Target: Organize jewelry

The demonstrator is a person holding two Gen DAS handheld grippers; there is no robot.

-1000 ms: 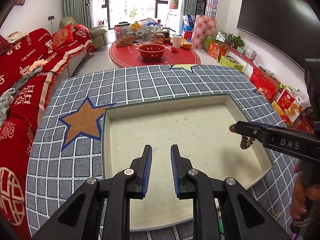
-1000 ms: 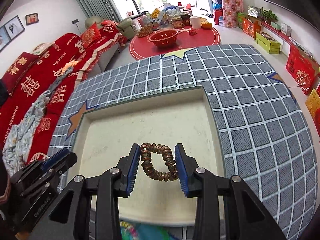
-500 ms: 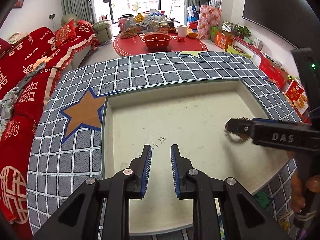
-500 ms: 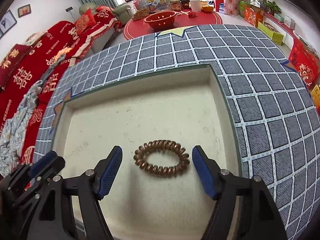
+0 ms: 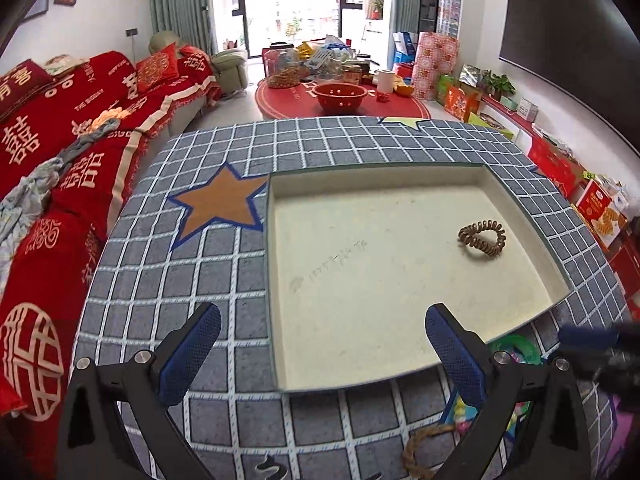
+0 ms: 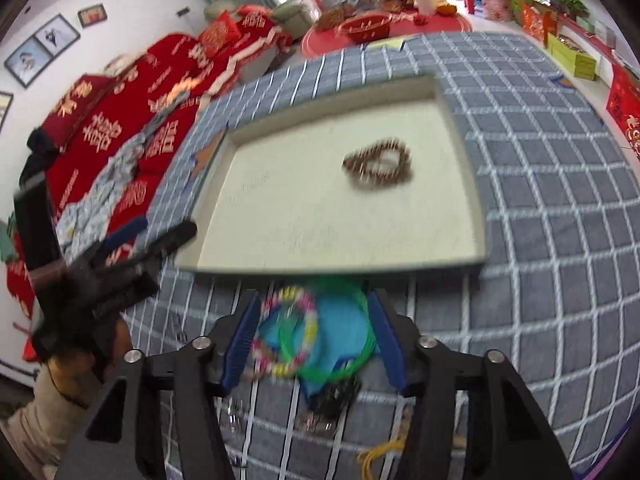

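Note:
A brown coil hair tie (image 5: 482,238) (image 6: 380,168) lies loose in the right part of the cream tray (image 5: 372,170) (image 6: 332,92). My left gripper (image 5: 320,332) hovers over the tray's near left corner, its jaws opening wide with nothing between them. My right gripper (image 6: 312,332) is over the checked cloth just in front of the tray, and the picture is blurred. Its jaws are closing around a multicoloured bead bracelet (image 6: 286,332) and a green ring (image 6: 336,332) that lie on a blue piece. I cannot see the pads pressing on them.
A grey checked cloth (image 5: 168,288) with star patches covers the round table. More small items lie at its near edge: a braided brown cord (image 5: 416,452), a yellow loop (image 6: 384,450), dark metal pieces (image 6: 336,396). A red sofa (image 5: 60,152) stands to the left.
The right gripper opened, left the coil hair tie in the tray and drew back to the bracelets in front of it. The left gripper went from nearly shut to wide open and shifted left.

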